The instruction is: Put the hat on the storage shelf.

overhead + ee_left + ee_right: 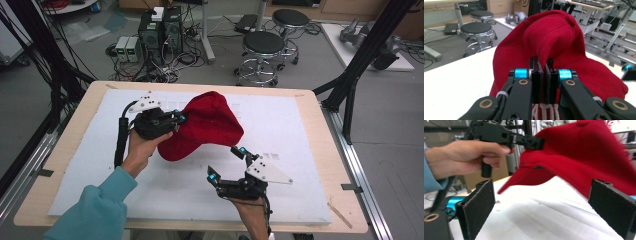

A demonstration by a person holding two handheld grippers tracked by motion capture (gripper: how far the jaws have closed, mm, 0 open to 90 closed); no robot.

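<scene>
Your left gripper [181, 119] clamps the red cap [210, 125] by its left edge; your right gripper [227, 164], jaws spread, waits just below the cap.

- My left gripper [181, 119] is clamped on the red cap [210, 122], lifting its near edge; there's a gap under the brim [524, 178] above the white mat [310, 130].
- My right gripper [227, 163] sits jaws wide apart, just short of the cap, nothing between its pads [477, 206].
- Bare mat to the right of the cap and along the near left: free passage.
- Cap and my left hand [142, 147] block the mat's centre-left.
- Off the table's far edge: stools [262, 47], computer boxes [160, 30], black frame legs [357, 70].
</scene>
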